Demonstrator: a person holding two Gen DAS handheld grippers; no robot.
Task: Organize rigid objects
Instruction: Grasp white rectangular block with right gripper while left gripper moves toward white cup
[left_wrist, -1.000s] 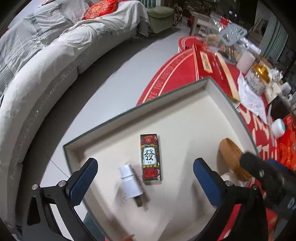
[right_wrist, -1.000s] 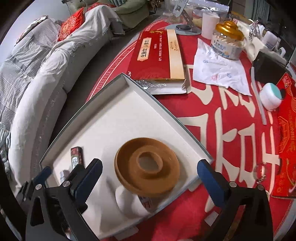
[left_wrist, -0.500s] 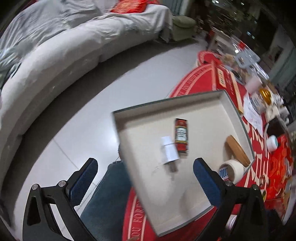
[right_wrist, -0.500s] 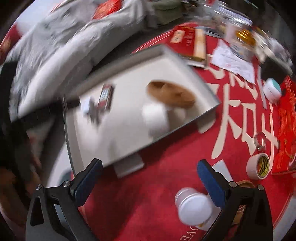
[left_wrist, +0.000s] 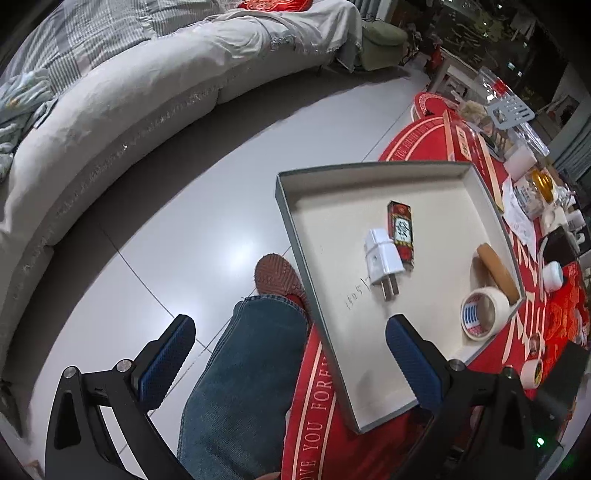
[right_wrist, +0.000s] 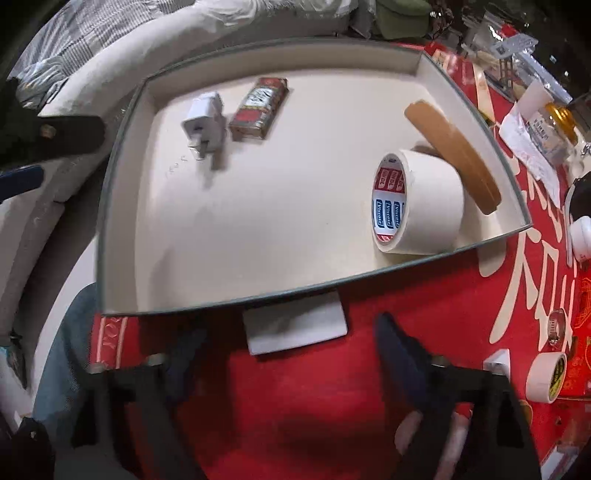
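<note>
1. The box lid (right_wrist: 122, 206) sits on the red tablecloth (right_wrist: 295, 406) and holds four items: one white plug adapter (right_wrist: 204, 127), one red tile box (right_wrist: 259, 108), one brown disc (right_wrist: 452, 151), one cream tape roll (right_wrist: 417, 205).
2. The disc leans tilted over the tape roll, touching it; adapter and tile box lie just beside each other.
3. Outside the lid: two smaller tape rolls, the nearer one (right_wrist: 546, 376) by the right edge, plus one white card (right_wrist: 295, 328) partly under the lid's rim.
4. Left gripper (left_wrist: 290, 363): jaws wide apart, nothing between them, over a jeans leg (left_wrist: 240, 387) and the lid's corner.
5. Right gripper (right_wrist: 284, 363): jaws closing, blurred, only bare tablecloth between them.
6. Far table clutter is too small to make out.
</note>
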